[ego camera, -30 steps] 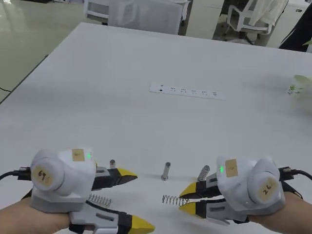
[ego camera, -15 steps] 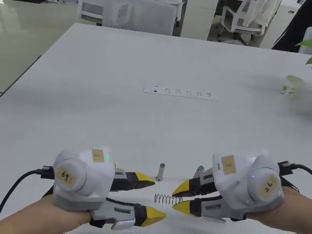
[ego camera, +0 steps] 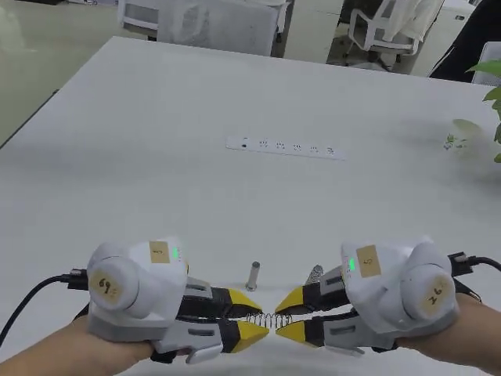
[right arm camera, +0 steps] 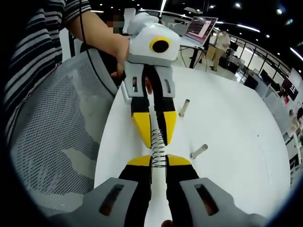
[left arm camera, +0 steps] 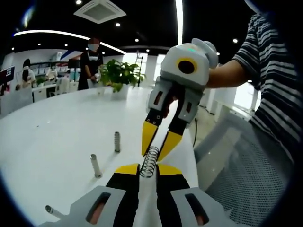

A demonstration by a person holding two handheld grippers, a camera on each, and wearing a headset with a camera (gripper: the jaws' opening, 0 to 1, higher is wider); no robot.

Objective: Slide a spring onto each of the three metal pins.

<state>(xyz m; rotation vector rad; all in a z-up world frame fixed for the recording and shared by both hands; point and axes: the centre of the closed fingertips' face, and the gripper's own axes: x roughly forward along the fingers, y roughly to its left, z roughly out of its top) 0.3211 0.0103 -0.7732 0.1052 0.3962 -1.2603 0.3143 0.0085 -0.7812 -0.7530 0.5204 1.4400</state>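
Observation:
A loose steel spring [ego camera: 268, 319] hangs level between my two grippers near the table's front edge. My left gripper [ego camera: 257, 316] is shut on its left end and my right gripper [ego camera: 280, 316] on its right end, their yellow tips almost touching. The left gripper view has the spring [left arm camera: 150, 160] running from my own jaws to the right gripper [left arm camera: 156, 147]. Just beyond stands a bare upright pin [ego camera: 253, 276]. To its right, a second pin [ego camera: 315, 274] carries a spring. A third pin [left arm camera: 49, 209] sits low left in the left gripper view.
A white power strip [ego camera: 286, 146] lies across the middle of the white table [ego camera: 156, 157]. A small cup [ego camera: 458, 133] and plant leaves [ego camera: 489, 78] are at the far right. Office chairs [ego camera: 227, 23] stand past the far edge. The table's left edge slants near.
My left gripper came in from the left and its open jaws closed on the spring's free end. The right gripper kept its hold on the spring and shifted slightly left.

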